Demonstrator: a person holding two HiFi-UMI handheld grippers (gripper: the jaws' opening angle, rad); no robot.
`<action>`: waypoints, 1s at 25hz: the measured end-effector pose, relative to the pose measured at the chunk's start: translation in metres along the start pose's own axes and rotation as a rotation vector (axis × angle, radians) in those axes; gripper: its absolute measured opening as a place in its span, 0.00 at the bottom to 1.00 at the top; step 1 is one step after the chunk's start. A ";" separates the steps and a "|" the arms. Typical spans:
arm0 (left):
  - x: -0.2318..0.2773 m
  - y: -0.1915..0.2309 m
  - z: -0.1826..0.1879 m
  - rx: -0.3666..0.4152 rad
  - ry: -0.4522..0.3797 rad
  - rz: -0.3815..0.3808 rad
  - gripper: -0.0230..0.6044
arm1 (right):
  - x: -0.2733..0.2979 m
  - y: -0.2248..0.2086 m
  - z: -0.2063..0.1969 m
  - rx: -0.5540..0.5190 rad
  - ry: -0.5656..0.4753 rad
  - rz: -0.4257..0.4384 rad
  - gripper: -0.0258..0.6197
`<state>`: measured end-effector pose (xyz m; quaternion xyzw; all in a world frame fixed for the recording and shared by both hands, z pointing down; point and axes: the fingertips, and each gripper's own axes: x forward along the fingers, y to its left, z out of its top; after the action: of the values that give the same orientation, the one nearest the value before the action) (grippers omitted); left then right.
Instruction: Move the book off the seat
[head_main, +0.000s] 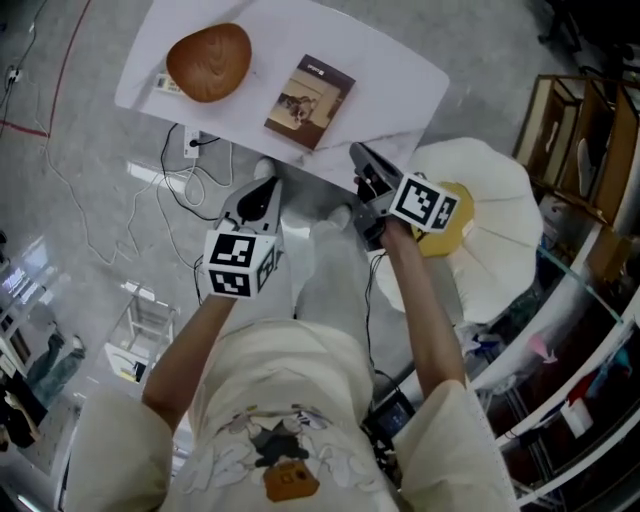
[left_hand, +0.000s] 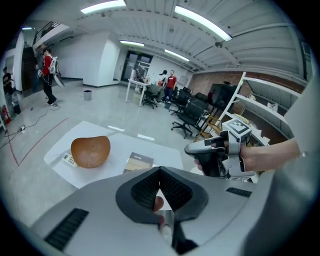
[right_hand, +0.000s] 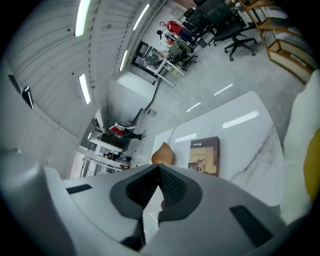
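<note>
Grey polished floor with loose cables; open workroom with office chairs and people standing far back. A white table occupies the top of the head view. A white seat with a yellow cushion stands at centre right, and wooden shelving at the far right.

The book lies flat on the table, upper centre, clear of the seat. It is above both grippers in the frame and touches neither. The left gripper sits at centre, below the table's near edge, jaws together with nothing between them. The right gripper is just right of it, tips at the table's edge and nearer the book, jaws likewise closed and empty.

A brown wooden bowl rests on the table, left of the book and apart from it; its contents cannot be told. A small flat device shows at its left rim
</note>
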<state>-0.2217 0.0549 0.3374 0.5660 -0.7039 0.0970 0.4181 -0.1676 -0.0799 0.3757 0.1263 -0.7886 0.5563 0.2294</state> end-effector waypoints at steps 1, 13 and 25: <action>-0.004 -0.005 0.002 0.007 -0.001 -0.004 0.06 | -0.008 0.009 -0.001 0.008 -0.010 0.021 0.05; -0.049 -0.084 0.033 0.110 -0.031 -0.045 0.06 | -0.106 0.068 -0.005 -0.017 -0.068 0.129 0.05; -0.086 -0.194 0.086 0.230 -0.094 -0.183 0.06 | -0.223 0.108 0.021 -0.146 -0.148 0.127 0.05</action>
<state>-0.0918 -0.0021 0.1576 0.6757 -0.6526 0.1116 0.3242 -0.0285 -0.0747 0.1695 0.0995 -0.8483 0.4999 0.1435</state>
